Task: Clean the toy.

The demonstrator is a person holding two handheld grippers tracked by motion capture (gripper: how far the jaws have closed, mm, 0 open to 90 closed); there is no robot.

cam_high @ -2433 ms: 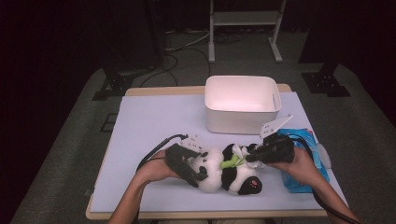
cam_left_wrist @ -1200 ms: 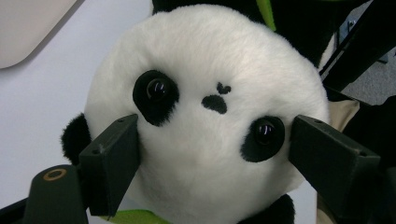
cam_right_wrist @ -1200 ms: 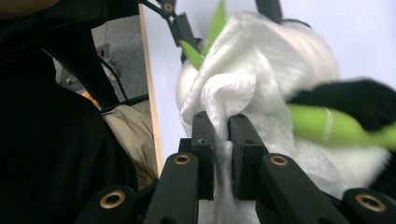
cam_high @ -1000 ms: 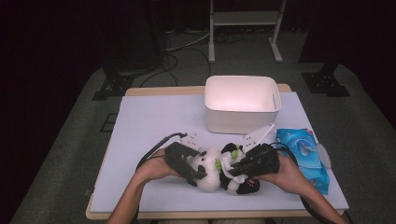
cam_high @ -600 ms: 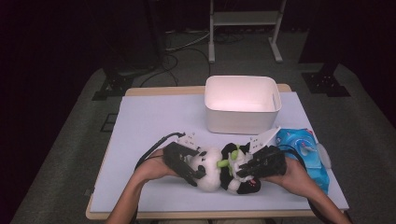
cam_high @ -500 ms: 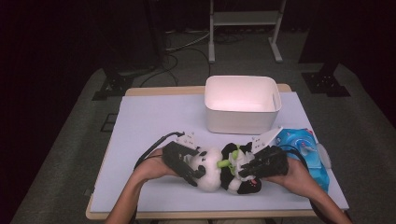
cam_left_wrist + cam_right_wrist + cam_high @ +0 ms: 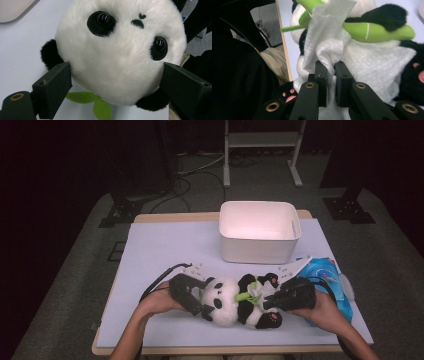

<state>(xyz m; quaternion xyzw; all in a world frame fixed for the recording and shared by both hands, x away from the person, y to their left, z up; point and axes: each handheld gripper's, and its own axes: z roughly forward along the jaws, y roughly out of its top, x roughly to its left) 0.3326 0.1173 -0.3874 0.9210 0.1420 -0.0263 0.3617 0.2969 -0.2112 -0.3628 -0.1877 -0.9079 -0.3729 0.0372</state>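
1. My right gripper point(image 7: 267, 301) has slid left onto the panda point(image 7: 235, 301) at the table's point(image 7: 150, 250) near edge, clamped on a wipe point(image 7: 329, 47).
2. My left gripper point(image 7: 197, 302) has just been opening — jaws flank the head.
3. I should wipe gently — head steadied.

Wide jaws flank the panda's head point(image 7: 120, 55).

The plush panda point(image 7: 120, 57) is showing soft, fuzzy pile, its eyes gleaming like glossy plastic. Beside its head a green felt leaf point(image 7: 93, 101) is lying flat and matt. A crinkled white tissue-like wipe point(image 7: 329, 47) is resting on its belly. The matt black fingers point(image 7: 320, 82) are looking like rough plastic.
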